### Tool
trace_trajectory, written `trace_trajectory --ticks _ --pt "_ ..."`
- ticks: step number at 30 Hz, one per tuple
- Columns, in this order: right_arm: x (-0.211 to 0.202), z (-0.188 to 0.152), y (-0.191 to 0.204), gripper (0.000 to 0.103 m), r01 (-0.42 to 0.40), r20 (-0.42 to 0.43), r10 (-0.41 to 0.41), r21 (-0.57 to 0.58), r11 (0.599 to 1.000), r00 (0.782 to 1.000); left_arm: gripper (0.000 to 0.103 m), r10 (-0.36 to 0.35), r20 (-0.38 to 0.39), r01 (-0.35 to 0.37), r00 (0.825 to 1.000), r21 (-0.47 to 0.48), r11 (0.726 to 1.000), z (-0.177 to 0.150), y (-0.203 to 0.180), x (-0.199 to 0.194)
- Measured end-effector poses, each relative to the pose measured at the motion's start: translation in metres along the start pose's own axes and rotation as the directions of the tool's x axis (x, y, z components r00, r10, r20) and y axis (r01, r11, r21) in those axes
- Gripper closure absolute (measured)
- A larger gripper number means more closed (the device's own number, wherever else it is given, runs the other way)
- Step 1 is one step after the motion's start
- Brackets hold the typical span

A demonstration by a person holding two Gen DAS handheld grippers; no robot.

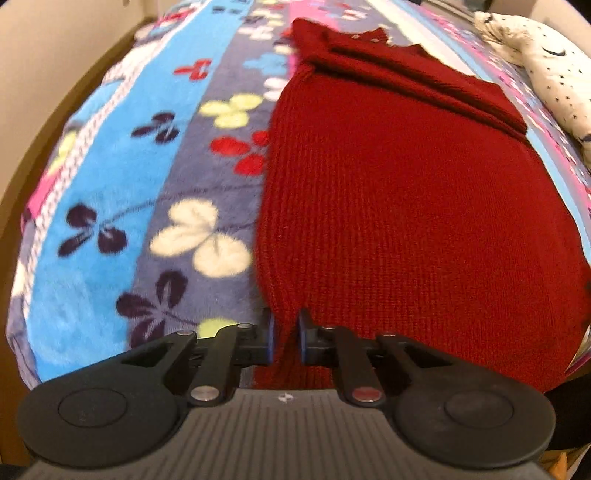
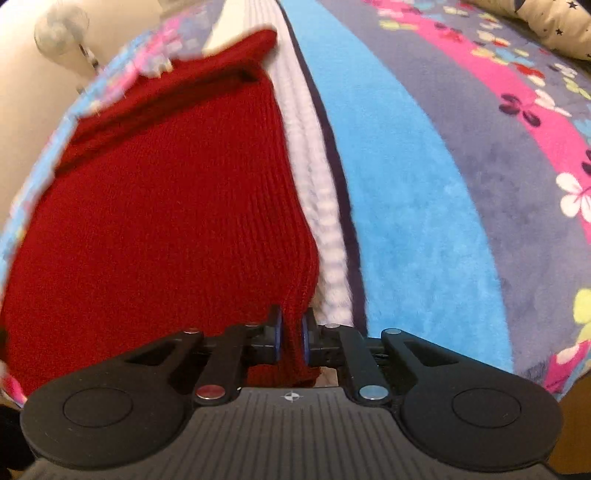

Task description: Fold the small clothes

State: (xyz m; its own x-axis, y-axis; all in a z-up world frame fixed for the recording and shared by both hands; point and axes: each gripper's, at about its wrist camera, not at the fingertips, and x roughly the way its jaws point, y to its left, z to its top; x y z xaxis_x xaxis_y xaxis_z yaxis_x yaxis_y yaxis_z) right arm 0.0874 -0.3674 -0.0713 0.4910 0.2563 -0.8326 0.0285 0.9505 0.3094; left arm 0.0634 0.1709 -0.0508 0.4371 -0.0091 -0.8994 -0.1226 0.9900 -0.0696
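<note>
A dark red knitted sweater (image 1: 406, 206) lies spread on a flowered fleece blanket (image 1: 122, 177), with its sleeves folded across the far end. My left gripper (image 1: 286, 336) is shut on the near left corner of the sweater's hem. In the right wrist view the same red sweater (image 2: 166, 221) fills the left half. My right gripper (image 2: 291, 338) is shut on its near right hem corner, and the cloth bunches between the blue pads.
A white garment with small dark stars (image 1: 546, 70) lies at the far right of the blanket. The striped blanket (image 2: 424, 192) stretches to the right of the sweater. A standing fan (image 2: 62, 29) is beyond the bed at the far left. A star-printed cushion (image 2: 554, 26) sits at the far right.
</note>
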Motion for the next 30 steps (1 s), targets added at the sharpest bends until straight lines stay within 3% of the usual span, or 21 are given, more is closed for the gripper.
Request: trace_trajectory --ticks 3,6,8,11,15,16,17,23,26,30 --pt "-0.008 0.002 -0.008 0.093 -0.019 0.022 0.017 0.059 0.998 1.0 0.09 -0.023 0.024 0.023 0.999 -0.024 0.999 -0.001 0.0 -0.007" --pt "0.006 -0.005 -0.004 0.092 0.03 -0.051 -0.029 0.024 0.999 0.998 0.086 -0.029 0.001 0.029 1.0 -0.035 0.999 -0.003 0.0 -0.005" --pt "0.018 -0.011 0.003 0.085 0.069 -0.11 -0.071 -0.028 0.997 0.991 0.066 -0.014 -0.039 0.013 0.999 -0.014 1.0 -0.003 -0.005 0.005" --pt "0.027 -0.016 0.01 0.078 0.094 -0.138 -0.105 -0.081 0.992 0.985 0.064 0.009 -0.057 -0.008 0.998 0.02 1.0 -0.004 -0.009 0.013" --pt "0.028 -0.015 0.011 0.077 0.09 -0.133 -0.097 -0.057 0.994 0.986 0.067 -0.003 -0.064 0.001 0.998 -0.032 0.999 -0.002 -0.001 0.017" --pt "0.027 -0.015 0.013 0.079 0.09 -0.127 -0.098 -0.068 0.994 0.987 0.079 -0.005 -0.059 0.003 0.998 -0.031 1.0 -0.002 -0.001 0.016" --pt "0.025 -0.016 0.014 0.09 0.081 -0.113 -0.09 -0.078 0.994 0.99 0.086 -0.005 -0.048 0.004 0.999 -0.024 1.0 -0.003 -0.002 0.013" --pt "0.006 -0.012 0.002 0.092 0.013 -0.037 -0.013 0.003 1.0 0.999 0.086 -0.039 -0.003 0.039 0.999 -0.07 0.997 0.0 0.003 0.0" --pt "0.01 -0.01 -0.006 0.091 0.024 -0.054 -0.021 0.058 0.998 0.998 0.086 -0.049 -0.012 0.048 0.999 -0.092 0.995 0.001 0.004 0.001" --pt "0.021 -0.017 0.0 0.085 0.046 -0.106 -0.043 0.024 0.999 0.993 0.085 -0.028 -0.033 0.025 0.999 -0.084 0.996 -0.001 0.002 0.006"
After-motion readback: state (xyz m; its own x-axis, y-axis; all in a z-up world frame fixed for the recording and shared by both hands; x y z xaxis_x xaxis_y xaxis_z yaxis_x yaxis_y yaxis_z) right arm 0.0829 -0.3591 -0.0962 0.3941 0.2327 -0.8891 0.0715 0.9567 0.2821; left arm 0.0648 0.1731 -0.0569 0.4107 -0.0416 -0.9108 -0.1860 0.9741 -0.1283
